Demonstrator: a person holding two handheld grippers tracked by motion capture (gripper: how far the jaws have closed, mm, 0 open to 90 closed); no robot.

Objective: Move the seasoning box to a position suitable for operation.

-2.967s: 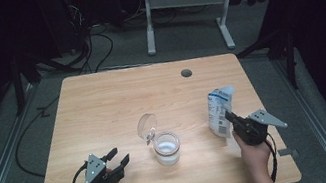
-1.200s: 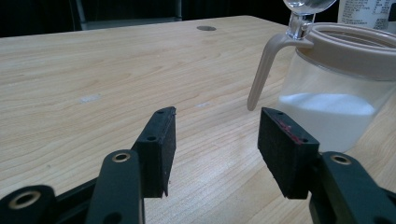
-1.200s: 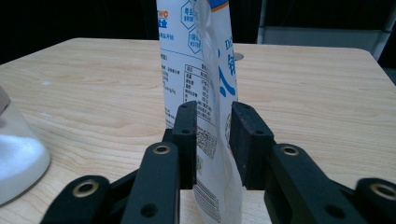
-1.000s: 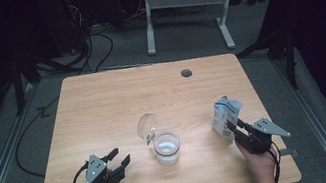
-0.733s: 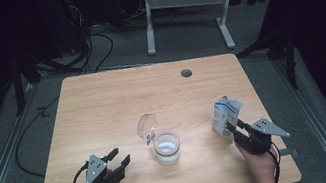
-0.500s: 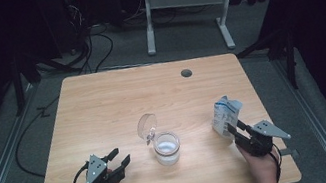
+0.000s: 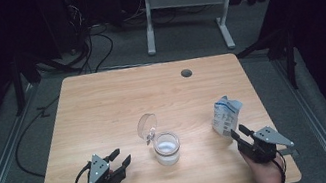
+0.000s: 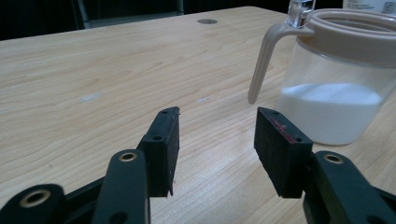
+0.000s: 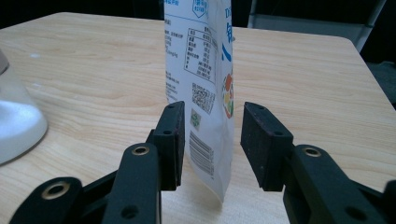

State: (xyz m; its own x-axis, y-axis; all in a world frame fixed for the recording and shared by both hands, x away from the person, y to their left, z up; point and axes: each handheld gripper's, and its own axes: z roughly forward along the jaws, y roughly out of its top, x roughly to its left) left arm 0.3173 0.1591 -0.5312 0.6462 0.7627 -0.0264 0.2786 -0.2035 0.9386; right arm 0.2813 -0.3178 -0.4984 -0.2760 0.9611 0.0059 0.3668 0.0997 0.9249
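Milk carton (image 7: pixel 227 116) standing upright on the wooden table (image 7: pixel 103 112) near its right edge, long axis vertical, gabled top pointing up and leaning slightly toward the far right in the high view. Seen edge-on from the right gripper view (image 9: pixel 205 88): one vertical corner turned toward the camera, printed panels with label text and a barcode falling away to either side, base on the wood. Right gripper (image 7: pixel 238 135) just in front of the carton, near the table's front right corner, held in a hand; jaws spread apart and released, framing the carton's lower corner in the right gripper view without visibly pressing on it. Left gripper (image 7: pixel 118 158) near the front left, resting on the table in the other hand, jaws likewise apart with nothing between them, aimed toward the clear pitcher (image 7: pixel 166 147). Pitcher between the two grippers, partly filled with white liquid, beige rim and curved handle (image 8: pixel 261 60) facing the left gripper, hinged lid (image 7: pixel 146 125) flipped open and tilted back.
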